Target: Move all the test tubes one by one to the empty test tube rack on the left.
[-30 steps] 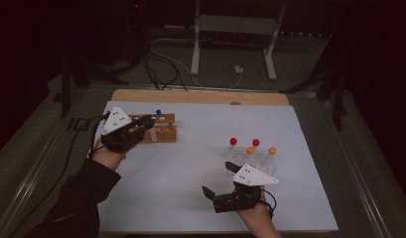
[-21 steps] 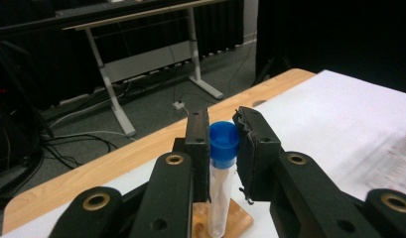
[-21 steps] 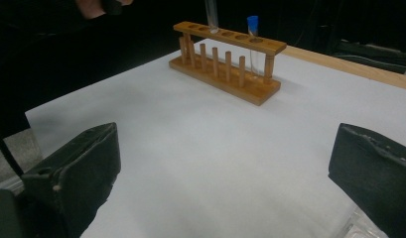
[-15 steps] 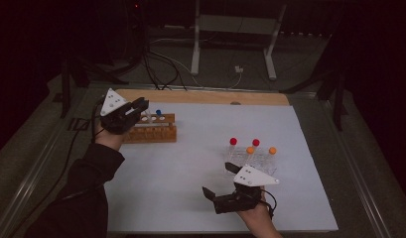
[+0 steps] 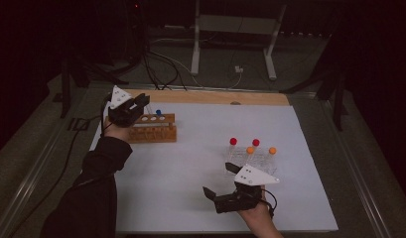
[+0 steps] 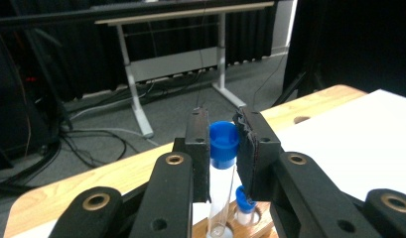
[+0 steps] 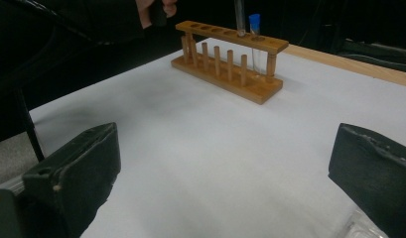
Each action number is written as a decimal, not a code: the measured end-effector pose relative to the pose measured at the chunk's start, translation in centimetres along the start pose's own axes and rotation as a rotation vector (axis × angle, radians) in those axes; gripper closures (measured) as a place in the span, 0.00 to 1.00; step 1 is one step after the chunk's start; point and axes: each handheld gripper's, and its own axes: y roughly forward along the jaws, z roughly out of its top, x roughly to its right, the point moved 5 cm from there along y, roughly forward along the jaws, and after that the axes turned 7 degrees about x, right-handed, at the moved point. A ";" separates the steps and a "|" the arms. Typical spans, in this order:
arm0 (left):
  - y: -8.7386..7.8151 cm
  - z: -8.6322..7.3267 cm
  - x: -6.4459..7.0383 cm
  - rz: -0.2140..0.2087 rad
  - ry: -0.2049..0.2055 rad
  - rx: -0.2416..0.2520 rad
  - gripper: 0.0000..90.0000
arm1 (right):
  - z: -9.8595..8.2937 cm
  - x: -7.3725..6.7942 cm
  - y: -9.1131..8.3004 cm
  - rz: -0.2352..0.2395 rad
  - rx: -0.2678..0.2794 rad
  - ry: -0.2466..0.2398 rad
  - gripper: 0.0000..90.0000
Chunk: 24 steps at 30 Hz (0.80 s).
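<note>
The left gripper view shows the left gripper (image 6: 224, 148) pinching a blue-capped test tube (image 6: 222, 183) above the wooden rack (image 5: 152, 128), while the right gripper (image 5: 221, 181), jaws spread, rests near right.

Looks like a lab or test bay set up for recording: dark room, black curtains all round, cables (image 5: 161, 64) trailing over a grey floor, a height-adjustable desk frame (image 5: 235, 29) at the back. Worktop (image 5: 200, 163) has a white sheet over a wooden board, with a wooden test-tube rack (image 5: 153, 128) and capped tubes (image 5: 251, 148) in a clear stand on it. Handheld gripper (image 5: 221, 180) with a camera adds to the rig feel
</note>
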 end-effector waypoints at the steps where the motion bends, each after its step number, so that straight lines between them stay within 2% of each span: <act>1: 0.1 -0.2 0.0 0.000 -0.002 -0.005 0.86 | 0.0 0.0 0.0 0.001 -0.003 0.001 0.00; 2: 0.3 -0.5 0.1 0.005 0.006 -0.014 0.86 | -0.1 0.1 0.0 0.001 -0.004 -0.002 0.00; 10: 1.1 -3.0 0.6 0.000 -0.019 -0.066 0.86 | -0.3 0.1 0.1 0.009 -0.014 0.000 0.00; 14: 1.3 -3.7 0.5 0.003 -0.025 -0.087 0.86 | -0.1 0.1 0.1 0.016 -0.009 0.007 0.00; 16: 1.5 -3.9 0.5 0.007 -0.011 -0.102 0.86 | -0.2 0.0 0.2 0.018 -0.011 0.006 0.00; 20: 1.9 -4.4 0.5 0.008 -0.016 -0.139 0.86 | -0.2 0.0 0.2 0.020 -0.012 0.005 0.00; 24: 2.2 -5.1 0.4 0.015 0.001 -0.166 0.86 | -0.2 0.1 0.2 0.022 -0.009 0.006 0.00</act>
